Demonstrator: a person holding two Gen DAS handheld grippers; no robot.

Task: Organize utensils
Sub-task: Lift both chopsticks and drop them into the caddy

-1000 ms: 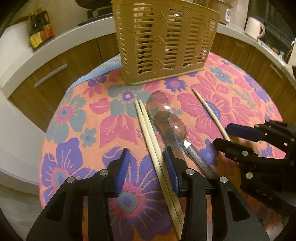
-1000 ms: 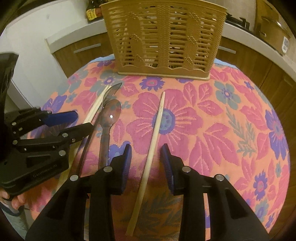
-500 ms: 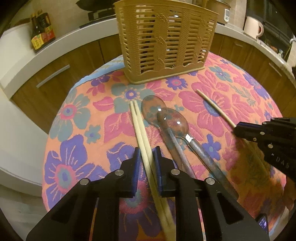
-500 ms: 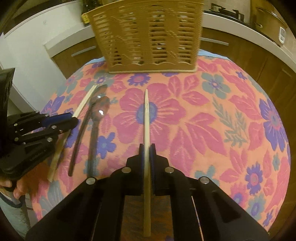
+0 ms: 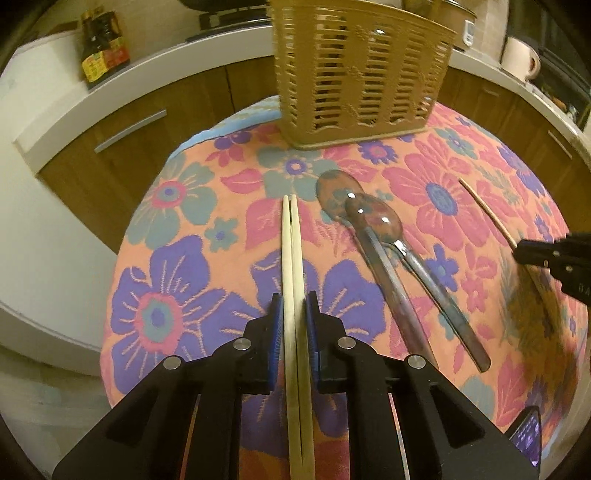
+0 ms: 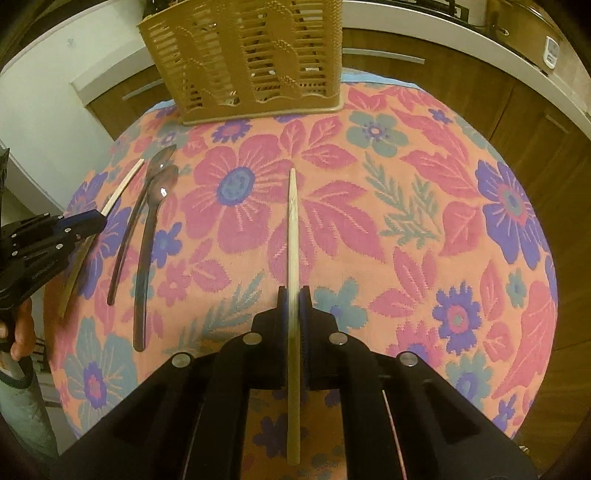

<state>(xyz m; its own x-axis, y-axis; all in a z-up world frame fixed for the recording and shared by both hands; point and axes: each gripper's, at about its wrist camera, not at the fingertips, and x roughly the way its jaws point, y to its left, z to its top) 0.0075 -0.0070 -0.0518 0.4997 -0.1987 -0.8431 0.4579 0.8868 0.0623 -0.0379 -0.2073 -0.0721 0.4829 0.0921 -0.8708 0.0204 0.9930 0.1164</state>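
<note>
My left gripper point(image 5: 293, 314) is shut on a pair of pale chopsticks point(image 5: 291, 254) that lie side by side and point toward the tan slotted utensil basket point(image 5: 358, 70). My right gripper point(image 6: 294, 297) is shut on a single chopstick point(image 6: 293, 218), which points up the floral cloth toward the same basket point(image 6: 247, 59). Two metal spoons point(image 5: 373, 225) lie overlapped between the grippers, bowls toward the basket, also visible as spoons point(image 6: 147, 229) in the right wrist view. The right gripper point(image 5: 546, 254) shows at the left view's right edge, the left gripper point(image 6: 85, 223) at the right view's left edge.
A round table under a floral cloth point(image 6: 424, 206) carries everything. Wooden cabinets and a white counter point(image 5: 147, 66) curve behind it, with sauce bottles point(image 5: 99, 44), a mug point(image 5: 519, 57) and a cooker point(image 6: 524, 26). A hand point(image 6: 22, 332) holds the left gripper's handle.
Both grippers went from open to shut: the left closed on the chopstick pair, the right on the single chopstick. Both chopstick loads now sit straight between the pads, and the right view has shifted sideways.
</note>
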